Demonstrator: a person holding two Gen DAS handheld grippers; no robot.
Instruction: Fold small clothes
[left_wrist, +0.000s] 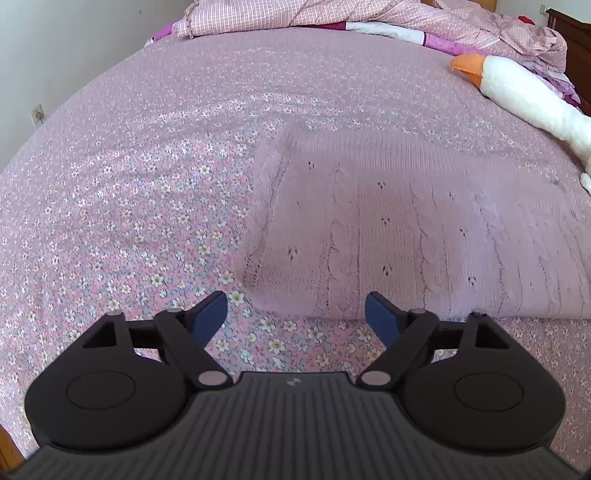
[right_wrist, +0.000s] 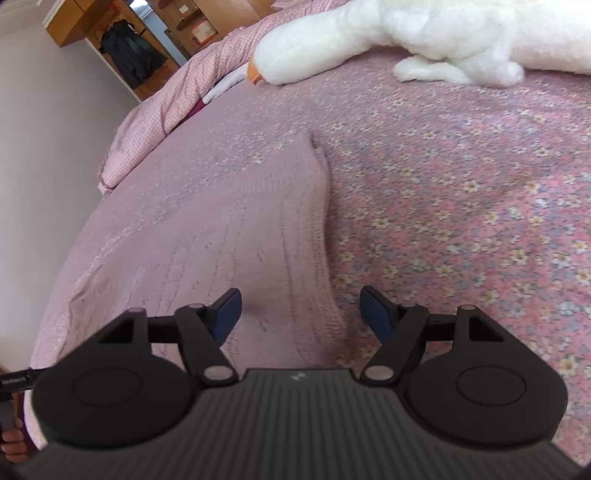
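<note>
Pink cable-knit sweater (left_wrist: 424, 229) lies flat ahead | left gripper (left_wrist: 295, 317) spread at its near-left corner | right gripper (right_wrist: 300, 314) spread over its right edge, nearer

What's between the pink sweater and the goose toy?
Just bare flowery bedspread. The right wrist view shows an open stretch of it between the sweater and the goose, with nothing lying on it.

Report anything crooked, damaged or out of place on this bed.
Nothing looks damaged. The pink cable-knit garment lies flat on the floral bedspread, its far left corner slightly humped. A white plush goose lies near it, apart, and a rumpled checked quilt is heaped beyond. Both tongs, left and right, are open.
</note>
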